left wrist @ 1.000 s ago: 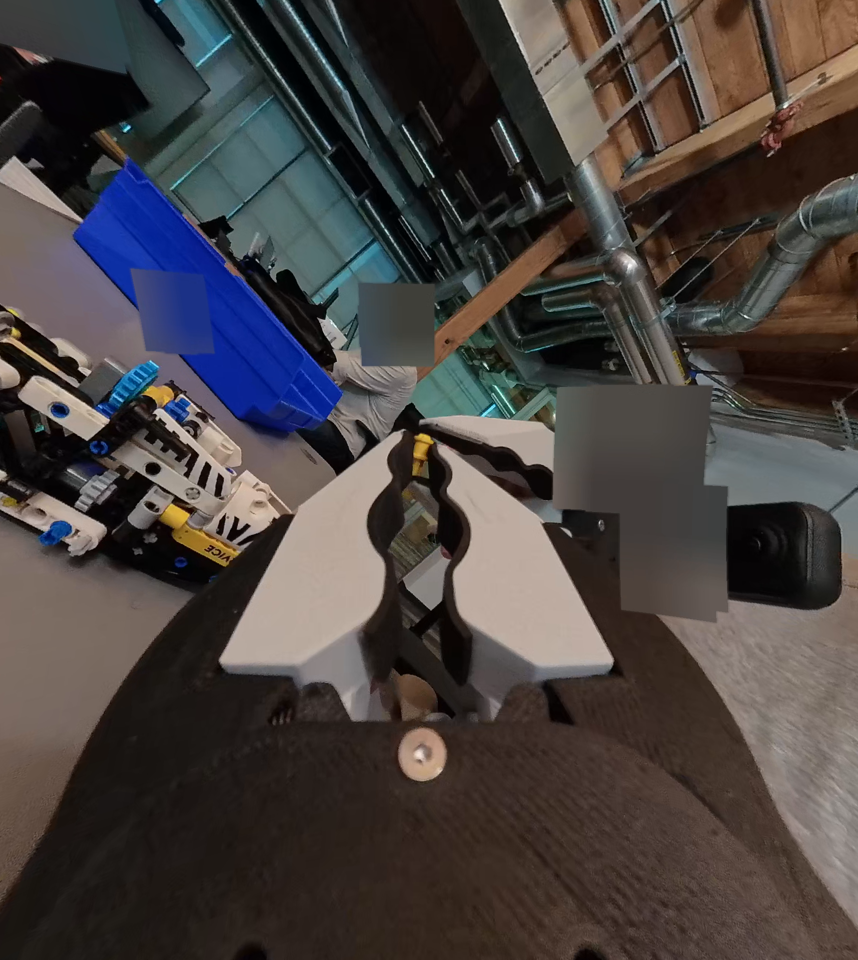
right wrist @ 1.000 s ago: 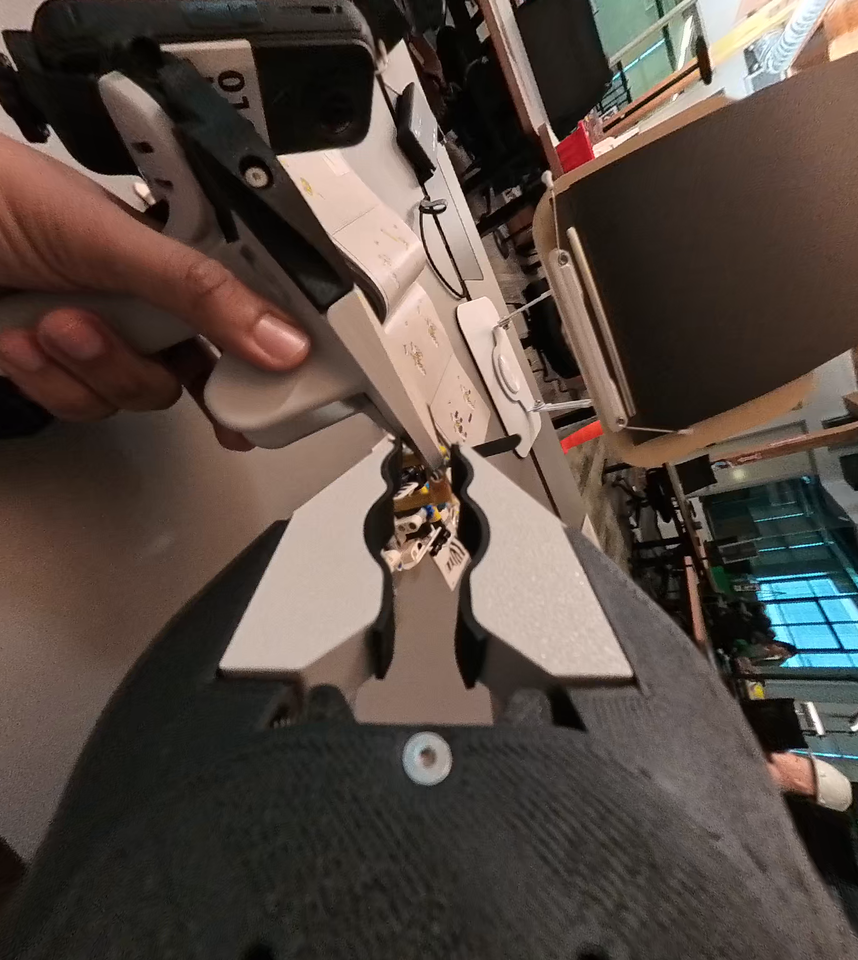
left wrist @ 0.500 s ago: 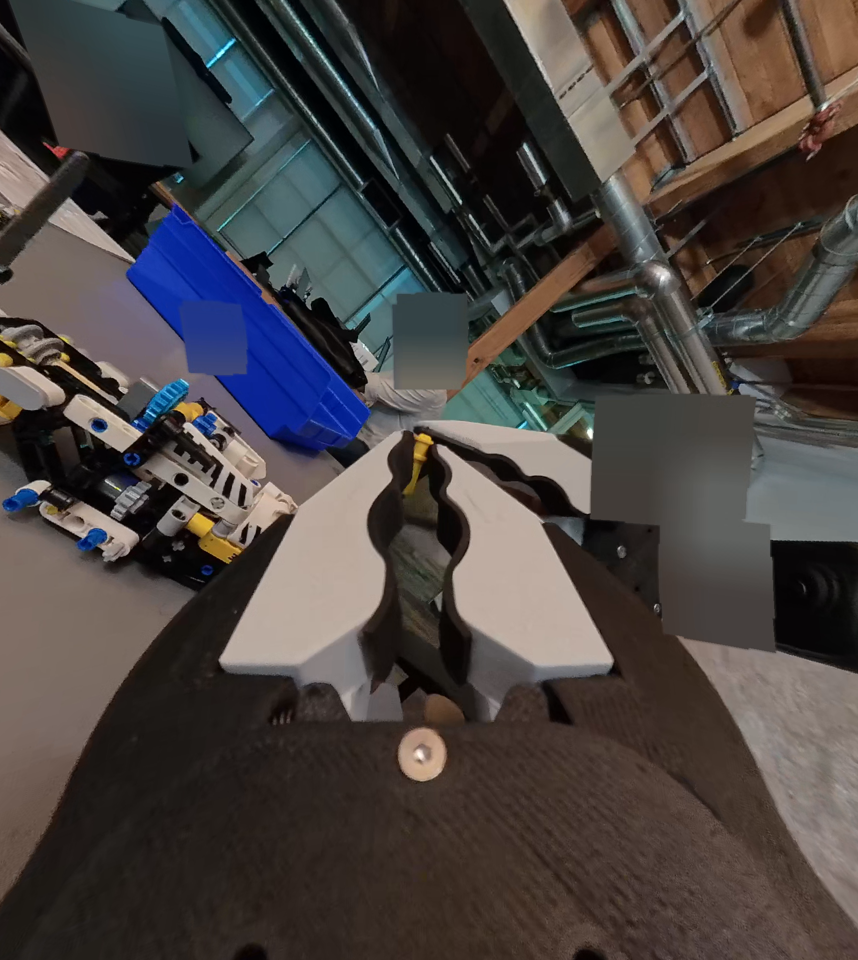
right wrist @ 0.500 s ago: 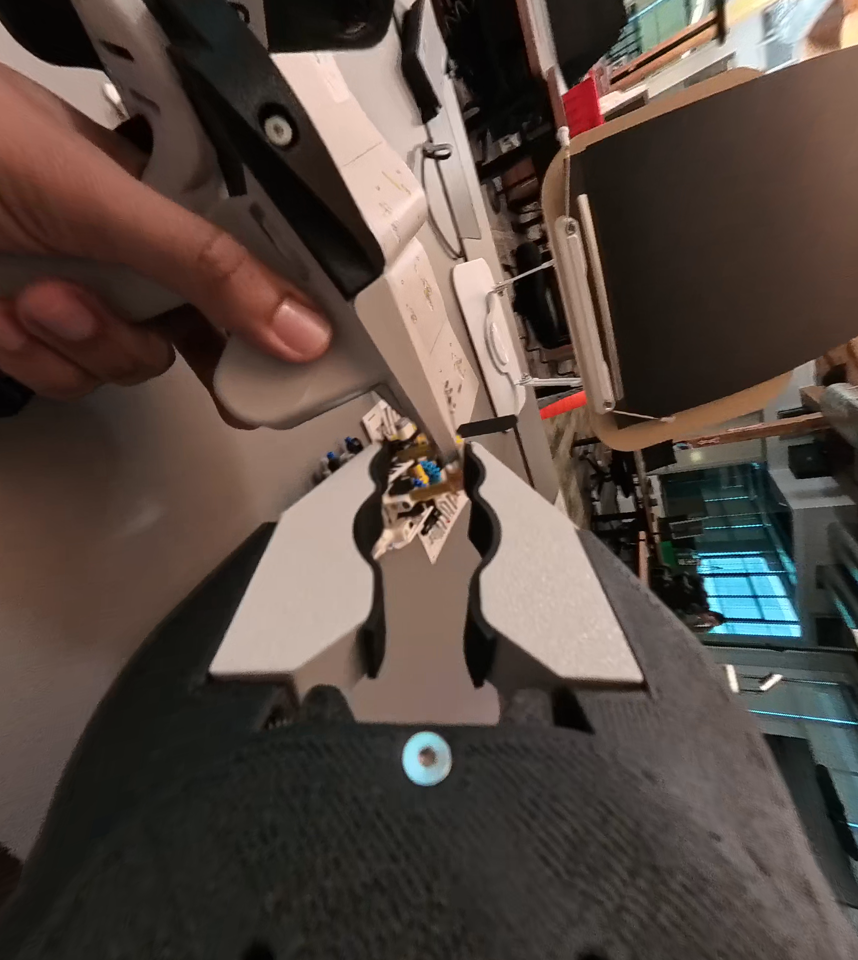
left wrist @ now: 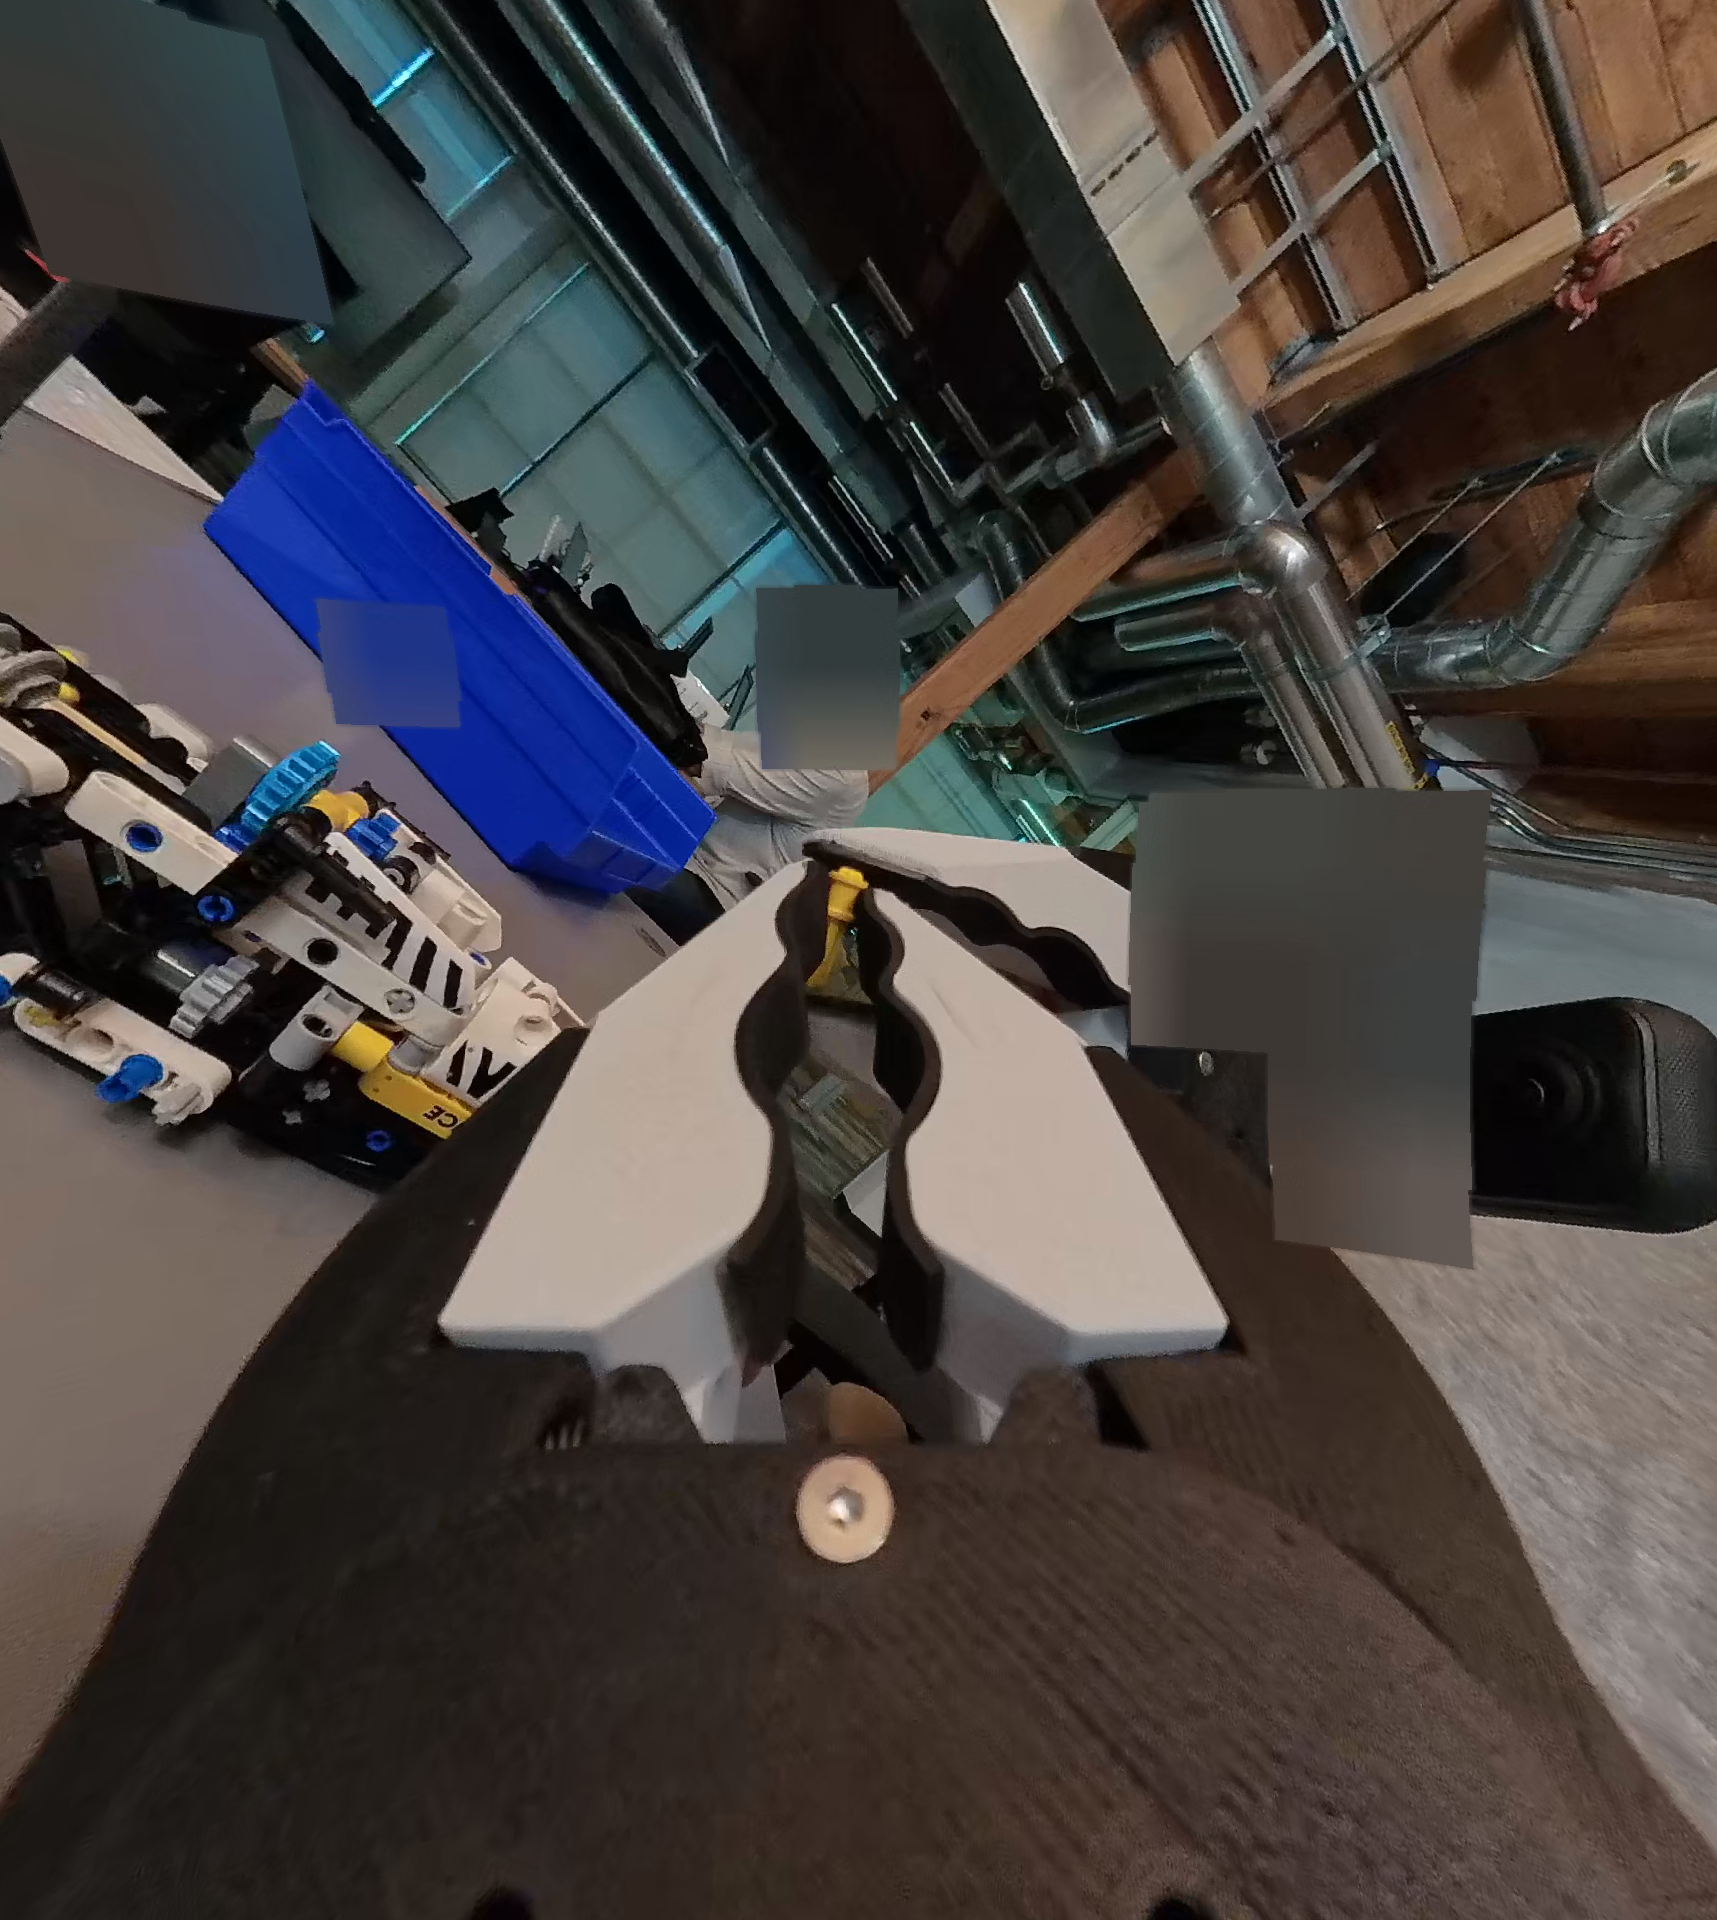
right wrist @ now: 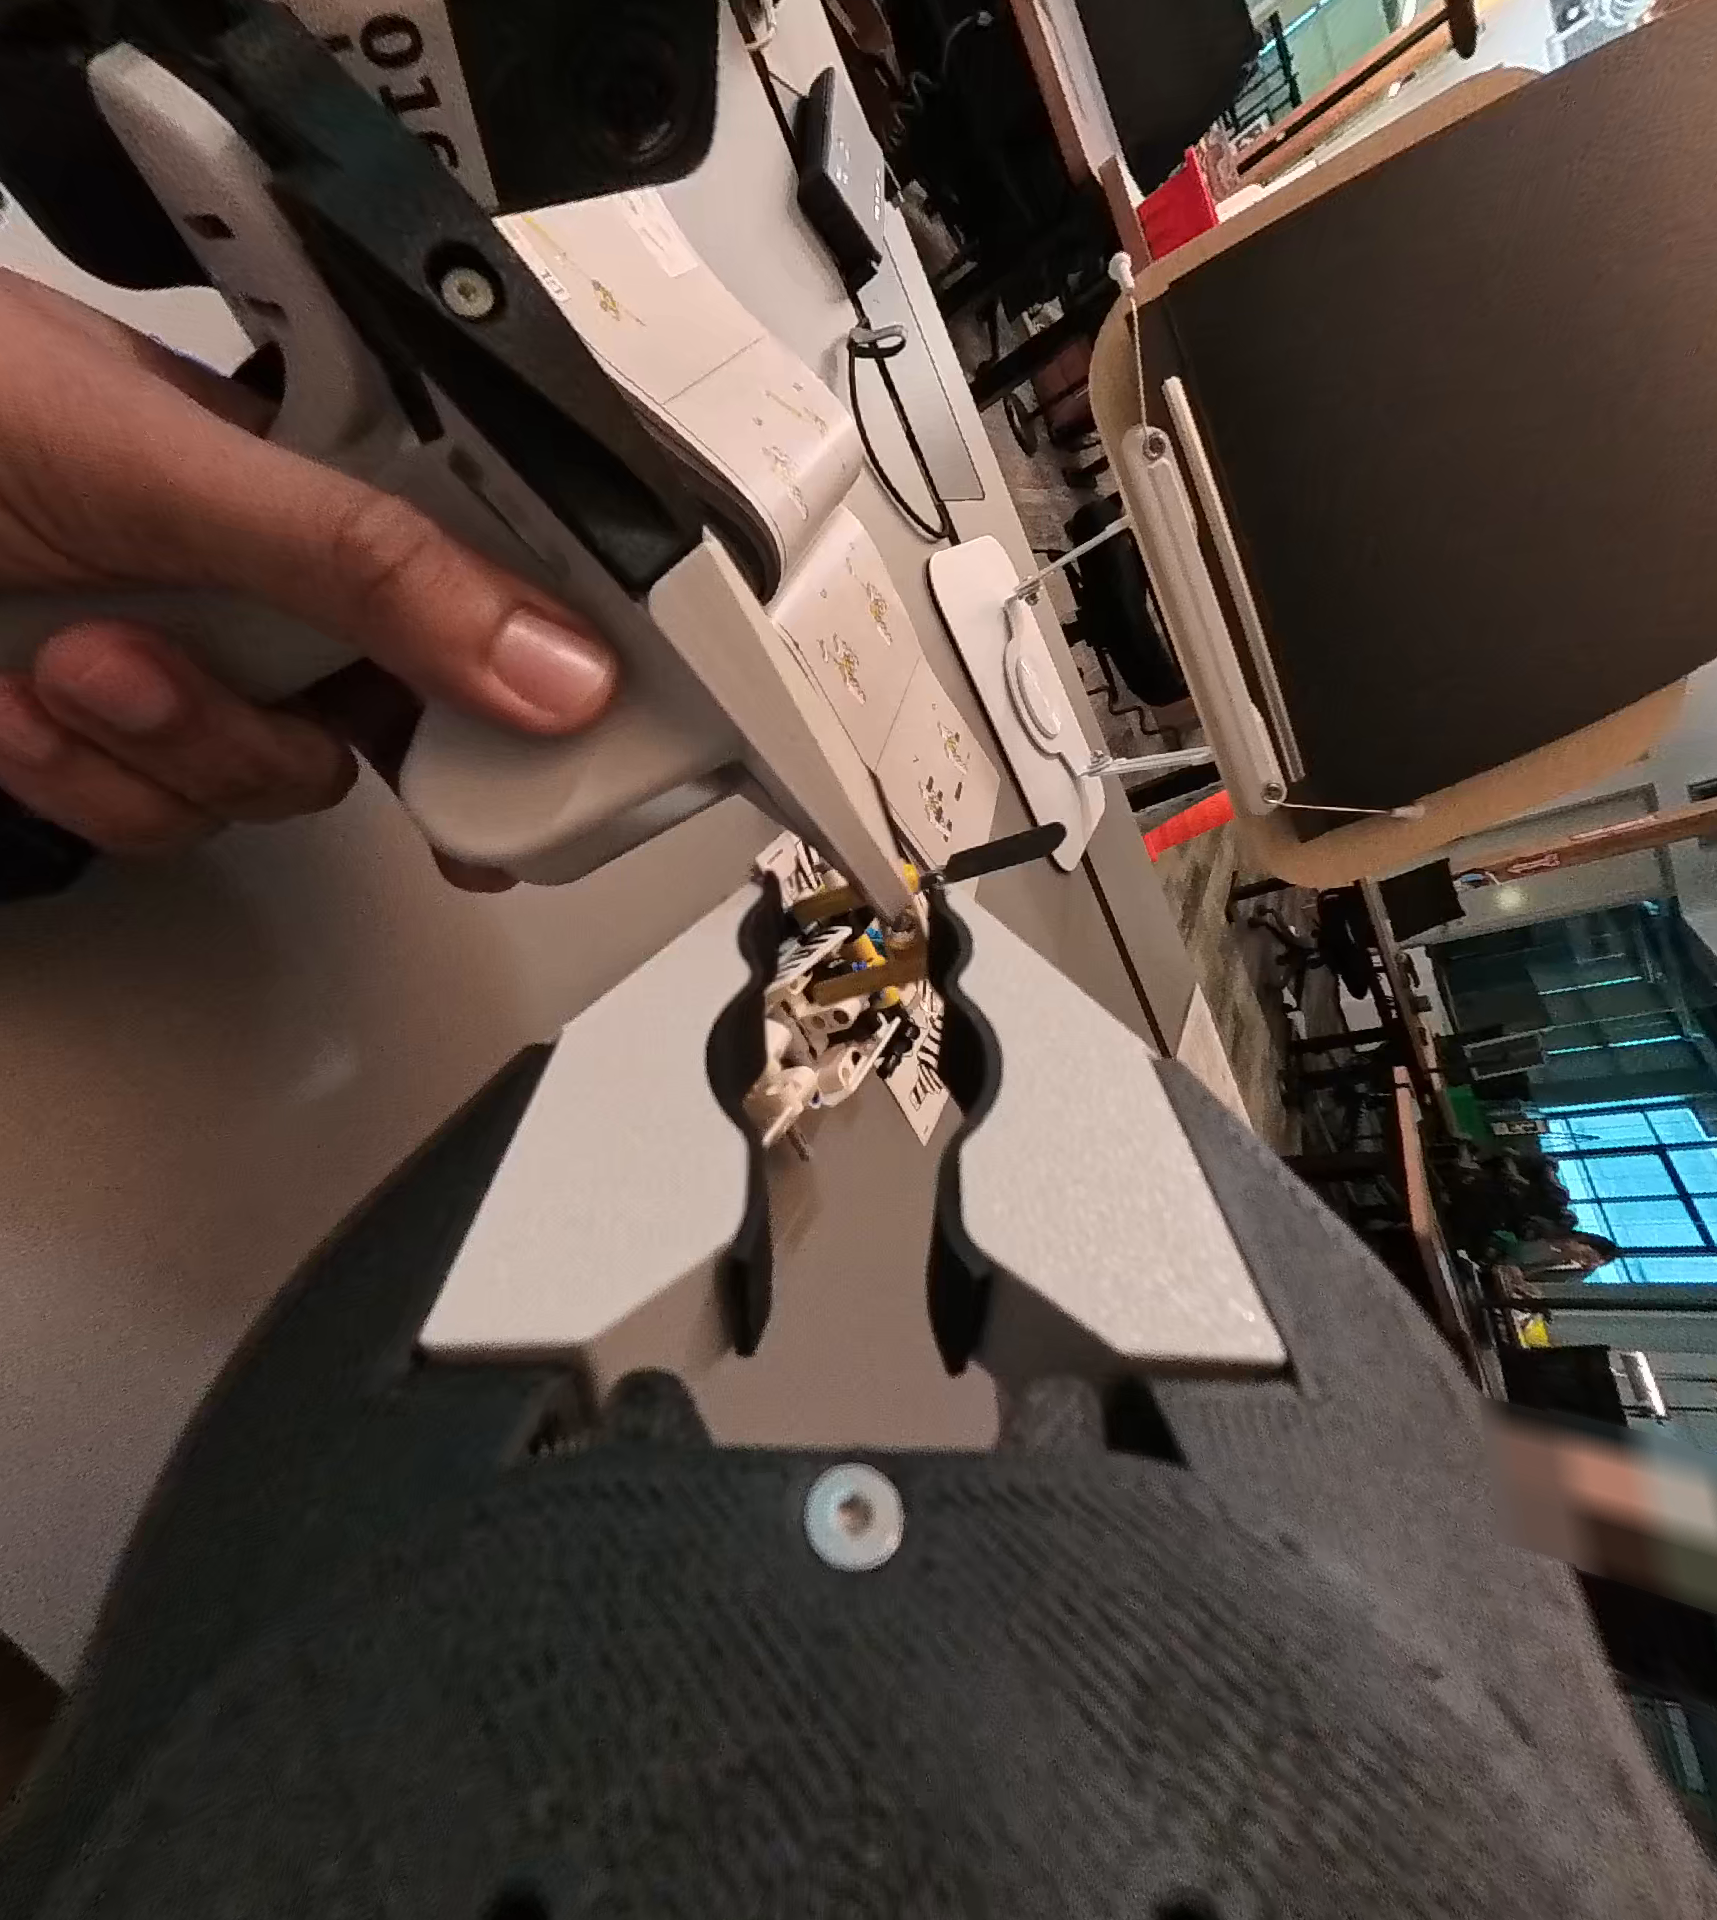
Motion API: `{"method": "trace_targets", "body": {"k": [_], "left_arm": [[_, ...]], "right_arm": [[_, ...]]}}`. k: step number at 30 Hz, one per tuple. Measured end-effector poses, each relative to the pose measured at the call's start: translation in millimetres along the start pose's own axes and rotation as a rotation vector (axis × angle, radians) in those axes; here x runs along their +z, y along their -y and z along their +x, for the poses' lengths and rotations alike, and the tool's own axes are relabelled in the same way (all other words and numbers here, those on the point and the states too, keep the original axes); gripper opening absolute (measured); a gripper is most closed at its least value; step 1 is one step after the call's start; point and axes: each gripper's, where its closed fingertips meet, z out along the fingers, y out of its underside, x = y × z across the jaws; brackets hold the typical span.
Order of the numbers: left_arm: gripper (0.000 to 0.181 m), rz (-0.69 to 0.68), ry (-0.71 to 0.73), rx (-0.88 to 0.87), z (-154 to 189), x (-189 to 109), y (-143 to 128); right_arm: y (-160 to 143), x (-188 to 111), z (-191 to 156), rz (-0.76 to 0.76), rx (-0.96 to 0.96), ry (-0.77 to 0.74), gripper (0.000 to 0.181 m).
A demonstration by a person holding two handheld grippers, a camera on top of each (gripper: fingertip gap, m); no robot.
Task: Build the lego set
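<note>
My left gripper [left wrist: 838,883] is shut on a small yellow pin [left wrist: 841,906] held at its fingertips. In the right wrist view the left gripper [right wrist: 893,885] comes in from the upper left, held by a hand [right wrist: 210,582]. Its tip sits between my right gripper's fingertips. My right gripper [right wrist: 849,920] is open and holds nothing. One of its white fingers [left wrist: 979,878] shows just behind the left gripper's tip. The part-built lego model [left wrist: 241,935], white, black, yellow and blue, lies on the grey table [left wrist: 106,1299]. It also shows between the right fingers [right wrist: 833,1013].
A blue bin [left wrist: 480,707] stands on the table behind the model. An open instruction booklet [right wrist: 812,488] and a white clipboard [right wrist: 1025,717] lie along the table's far edge. A person sits far off behind the bin. My left and right fingertips are right by each other.
My right gripper's fingers have spread wider. The left gripper has swung and stayed at the right gripper's tips, still holding the yellow pin.
</note>
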Motion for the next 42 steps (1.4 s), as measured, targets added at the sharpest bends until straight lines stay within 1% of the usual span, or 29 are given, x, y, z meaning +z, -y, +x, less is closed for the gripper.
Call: {"method": "trace_targets", "body": {"k": [1,24,42], "left_arm": [[0.003,0.003,-0.003,0.0,0.4,0.0,0.3],[0.002,-0.007,-0.004,-0.012,-0.2,1.6,-3.1],[0.002,-0.016,-0.011,-0.023,-0.2,2.7,-5.2]], "right_arm": [[-0.3,-0.4,1.4,0.002,-0.003,-0.007,0.025],[-3.9,-1.4,1.0,-0.019,-0.071,-0.015,0.022],[-5.1,-2.2,3.3,-0.02,-0.064,-0.011,0.018]]}}
